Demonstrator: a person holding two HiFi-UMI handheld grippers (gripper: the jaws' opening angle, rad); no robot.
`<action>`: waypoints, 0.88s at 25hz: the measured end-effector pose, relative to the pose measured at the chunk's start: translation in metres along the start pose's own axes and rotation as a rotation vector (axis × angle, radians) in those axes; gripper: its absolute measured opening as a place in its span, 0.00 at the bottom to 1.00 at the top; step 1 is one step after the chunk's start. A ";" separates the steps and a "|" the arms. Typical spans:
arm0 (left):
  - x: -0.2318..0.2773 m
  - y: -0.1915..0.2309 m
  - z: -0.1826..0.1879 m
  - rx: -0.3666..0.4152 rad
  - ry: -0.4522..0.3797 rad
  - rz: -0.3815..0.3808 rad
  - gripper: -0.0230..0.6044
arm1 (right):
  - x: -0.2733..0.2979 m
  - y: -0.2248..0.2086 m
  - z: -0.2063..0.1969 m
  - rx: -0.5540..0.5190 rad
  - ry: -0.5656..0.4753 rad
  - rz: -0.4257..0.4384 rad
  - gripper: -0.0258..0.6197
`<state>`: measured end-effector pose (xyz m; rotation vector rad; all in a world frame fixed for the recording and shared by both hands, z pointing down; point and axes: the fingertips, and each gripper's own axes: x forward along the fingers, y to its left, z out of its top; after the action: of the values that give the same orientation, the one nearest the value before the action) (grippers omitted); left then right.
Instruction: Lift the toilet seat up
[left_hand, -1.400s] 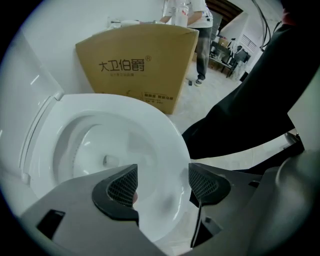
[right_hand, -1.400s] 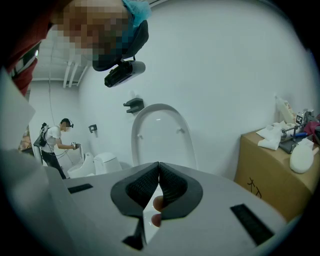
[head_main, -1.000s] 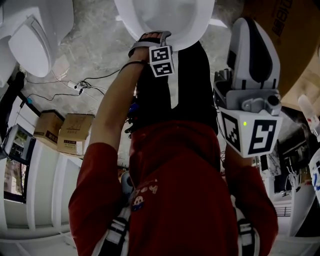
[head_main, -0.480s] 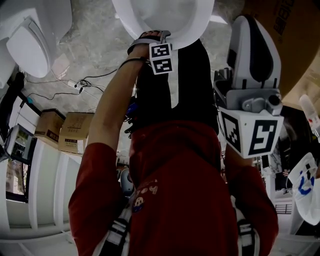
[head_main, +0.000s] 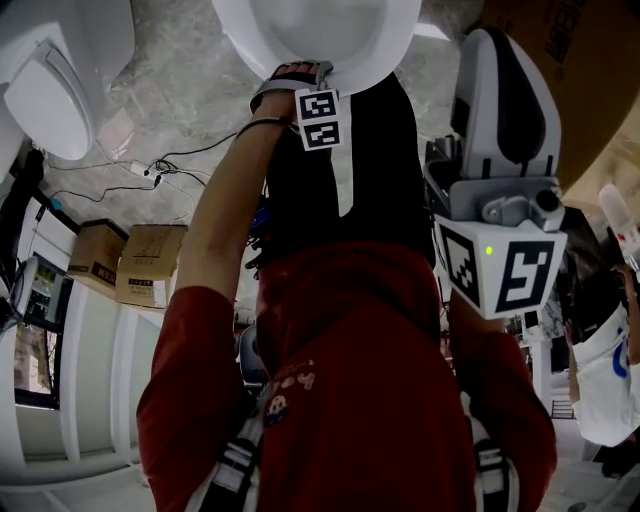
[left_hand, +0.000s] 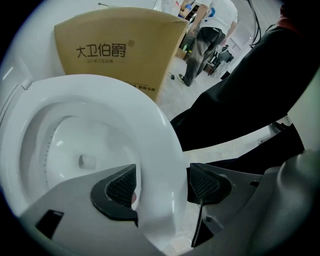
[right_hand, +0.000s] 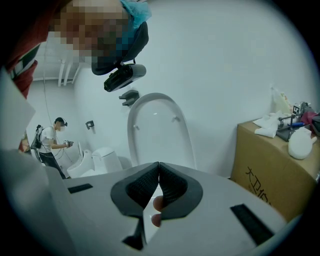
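The left gripper (left_hand: 162, 186) has its jaws on both sides of the seat (left_hand: 100, 95), at the front rim, and seems to pinch it. The seat's ring runs straight ahead from there. The right gripper (right_hand: 158, 175), closed and empty, is farther off.

2 toilets (head_main: 330, 50), 3 cardboard boxes (head_main: 150, 262) and 2 claws (left_hand: 161, 182) are in sight.

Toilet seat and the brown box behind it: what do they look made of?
The toilet seat looks glossy white and smooth with soft highlights: likely moulded plastic, possibly ceramic. The box is matte brown cardboard with printed lettering.
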<state>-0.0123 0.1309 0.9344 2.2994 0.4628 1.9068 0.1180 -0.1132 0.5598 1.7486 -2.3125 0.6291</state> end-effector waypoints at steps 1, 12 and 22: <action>0.001 0.001 -0.001 0.008 0.005 0.014 0.58 | 0.000 0.000 0.000 0.000 0.001 -0.001 0.06; 0.014 0.004 -0.004 0.049 0.052 0.066 0.52 | -0.004 -0.002 -0.007 -0.005 0.014 -0.007 0.06; 0.008 0.000 -0.003 0.049 0.074 0.037 0.50 | -0.005 -0.002 0.000 -0.001 -0.003 -0.007 0.06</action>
<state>-0.0138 0.1333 0.9425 2.2888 0.4838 2.0260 0.1212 -0.1096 0.5587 1.7580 -2.3065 0.6253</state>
